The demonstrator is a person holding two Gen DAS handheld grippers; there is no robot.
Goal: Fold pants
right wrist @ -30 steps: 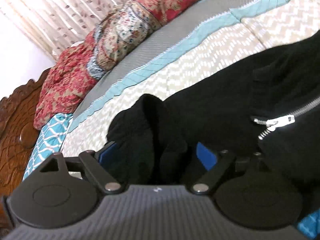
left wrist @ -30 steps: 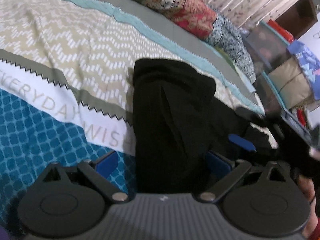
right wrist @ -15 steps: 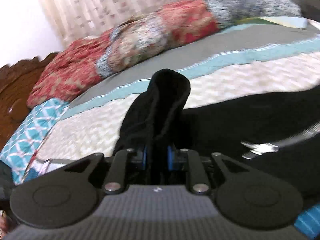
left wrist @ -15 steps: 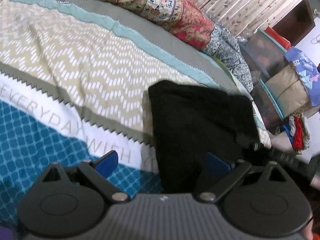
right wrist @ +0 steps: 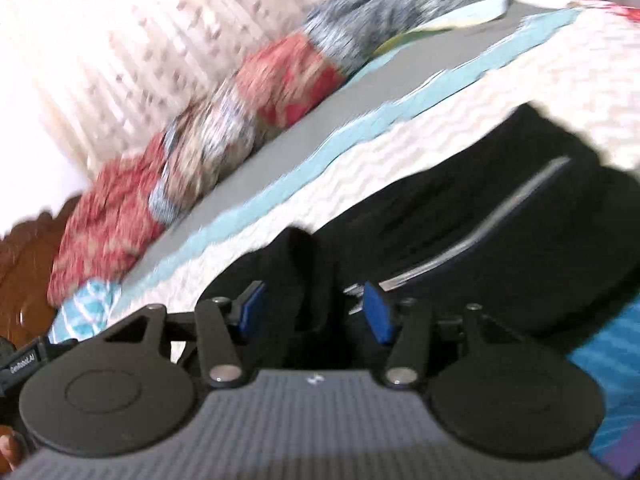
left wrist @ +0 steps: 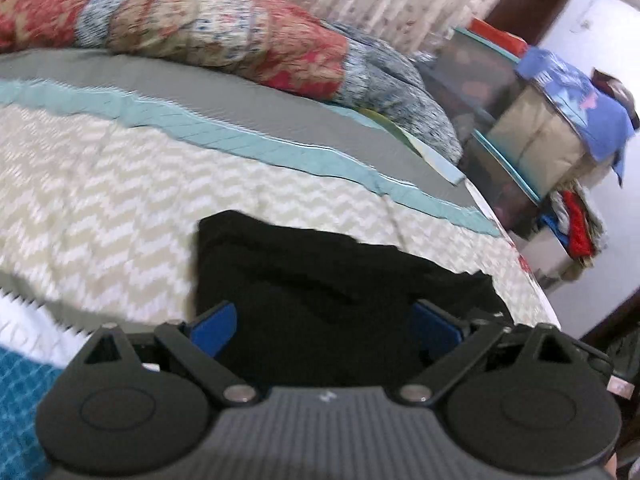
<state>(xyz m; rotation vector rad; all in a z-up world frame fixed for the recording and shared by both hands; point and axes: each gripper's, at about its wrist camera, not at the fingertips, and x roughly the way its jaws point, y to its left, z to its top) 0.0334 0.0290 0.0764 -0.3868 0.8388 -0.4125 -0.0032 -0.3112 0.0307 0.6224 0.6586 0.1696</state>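
Black pants (left wrist: 320, 292) are lying on the chevron band of the bedspread (left wrist: 100, 200), near the bed's right edge in the left wrist view, pillows (left wrist: 208, 36) well behind them. A second ago they were reading as a long narrow strip running up the left view; now they are showing as a shorter, wider block with a squared top-left corner. You are looking at a fold that has just gone over.

In the right wrist view the pants (right wrist: 460, 232) are spreading flat with the pocket zipper (right wrist: 516, 208) stretched straight across them. Half a second ago a tall hump of cloth was standing pinched between the right pads; now only a low ridge is sitting there.

Your left gripper (left wrist: 324, 328) is hovering low over the near edge of the pants, jaws standing wide, blue pads at either side of the cloth and not pressing it. That spread is matching the earlier left views.

Your right gripper (right wrist: 312, 312) is opening: it was clamped tight on the hump half a second ago, and now the pads are parting, with the ridge between them but free on both sides.

Judgement: you are letting go after a placed fold. Next you are likely checking edge alignment and smoothing that ridge before any further fold. Both views are motion-blurred, so fine wrinkles are not readable.
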